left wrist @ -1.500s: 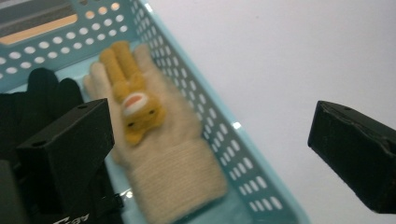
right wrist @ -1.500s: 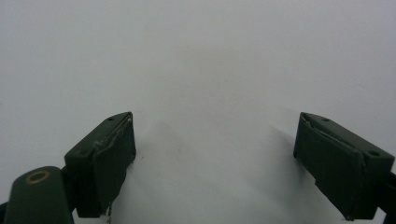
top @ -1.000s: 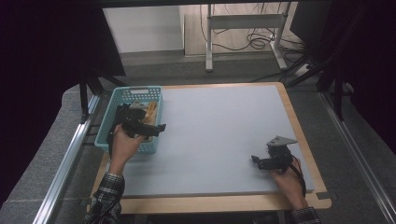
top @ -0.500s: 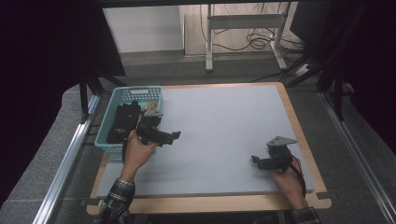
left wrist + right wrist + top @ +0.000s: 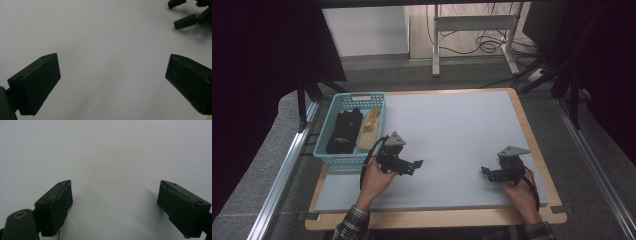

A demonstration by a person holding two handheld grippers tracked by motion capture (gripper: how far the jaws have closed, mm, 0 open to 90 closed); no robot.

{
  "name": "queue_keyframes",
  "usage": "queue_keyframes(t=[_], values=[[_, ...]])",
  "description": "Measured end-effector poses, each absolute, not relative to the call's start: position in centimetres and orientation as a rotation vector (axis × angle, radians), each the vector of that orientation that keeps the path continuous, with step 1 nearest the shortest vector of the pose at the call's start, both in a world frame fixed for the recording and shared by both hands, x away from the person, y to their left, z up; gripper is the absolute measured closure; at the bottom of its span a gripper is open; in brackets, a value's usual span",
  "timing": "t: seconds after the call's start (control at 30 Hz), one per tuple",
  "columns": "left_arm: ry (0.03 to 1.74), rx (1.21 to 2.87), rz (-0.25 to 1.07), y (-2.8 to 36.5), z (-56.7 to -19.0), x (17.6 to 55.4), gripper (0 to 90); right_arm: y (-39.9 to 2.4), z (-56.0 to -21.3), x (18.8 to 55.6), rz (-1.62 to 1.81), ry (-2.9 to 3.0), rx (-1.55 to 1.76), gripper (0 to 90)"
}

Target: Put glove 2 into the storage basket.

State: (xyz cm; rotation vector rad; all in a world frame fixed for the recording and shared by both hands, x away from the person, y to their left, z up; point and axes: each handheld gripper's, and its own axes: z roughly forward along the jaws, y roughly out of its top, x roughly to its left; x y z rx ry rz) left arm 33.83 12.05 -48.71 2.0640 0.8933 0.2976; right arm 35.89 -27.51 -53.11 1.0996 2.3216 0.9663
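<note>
The left gripper (image 5: 416,165) is just off the right side of the basket (image 5: 324,145), down near its front corner, and its jaws are spread wide with nothing between them but the bare pale mat (image 5: 452,130). They point across the mat toward the other gripper. In the left gripper view you can see the same thing: two black jaws far apart, plain grey mat in the gap, and the other gripper's jaw tips peeking in at the top right.

The basket sits behind and to the outer side of those jaws, at the left edge of the tabletop (image 5: 532,135). Inside it there's a black bundle (image 5: 343,131) on the far side from the jaws and a tan wooden-looking thing (image 5: 369,129) on the nearer side, lying side by side. Can't tell exactly what either one is.

The right gripper (image 5: 485,171) is well apart over by the right edge of the mat, jaws also wide open and holding nothing, pointing back toward the left one. Its own view has just mat between the jaws.
</note>
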Motion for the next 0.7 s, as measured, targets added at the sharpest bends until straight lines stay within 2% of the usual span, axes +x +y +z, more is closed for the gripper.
queue_keyframes(t=[0.23, 0.43, 0.7], values=[[0.89, 2.118, 0.274, 10.8, -52.1, 33.0, 0.0, -27.5, -53.1, 35.9, 0.966, 2.321, 1.099, 12.5], [0.911, 2.197, 0.304, 10.1, -54.5, 32.6, 0.0, -27.5, -53.1, 35.9, 0.965, 2.321, 1.099, 12.5], [0.918, 2.226, 0.321, 9.7, -54.7, 32.6, 0.0, -27.5, -53.1, 35.9, 0.967, 2.322, 1.1, 12.5]])
